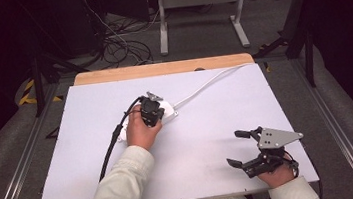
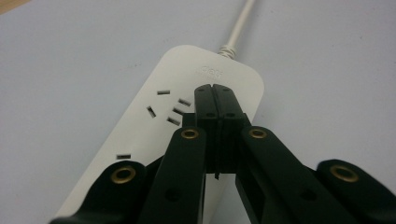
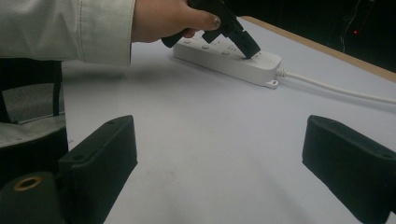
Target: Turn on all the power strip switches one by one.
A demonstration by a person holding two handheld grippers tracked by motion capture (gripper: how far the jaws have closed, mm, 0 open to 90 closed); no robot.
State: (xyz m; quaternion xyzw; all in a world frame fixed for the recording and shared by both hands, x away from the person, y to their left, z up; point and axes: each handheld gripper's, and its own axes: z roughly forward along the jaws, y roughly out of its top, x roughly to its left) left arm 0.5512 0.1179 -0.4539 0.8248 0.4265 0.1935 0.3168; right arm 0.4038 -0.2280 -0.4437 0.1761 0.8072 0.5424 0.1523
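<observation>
**Bright bench, dark room**

The white bench (image 1: 209,141) is evenly lit from above, while the room around it falls into near-black, with a bluish cast overall. Shadows are soft and short, pooling beside the power strip (image 3: 233,58). No strong glare. The high view is slightly soft and grainy. In both gripper views the near black jaws blur at the bottom edge.

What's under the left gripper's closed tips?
The white power strip, near its cord end. The left gripper is shut, tips on or just above the top face; whatever lies directly beneath them is covered.
</observation>
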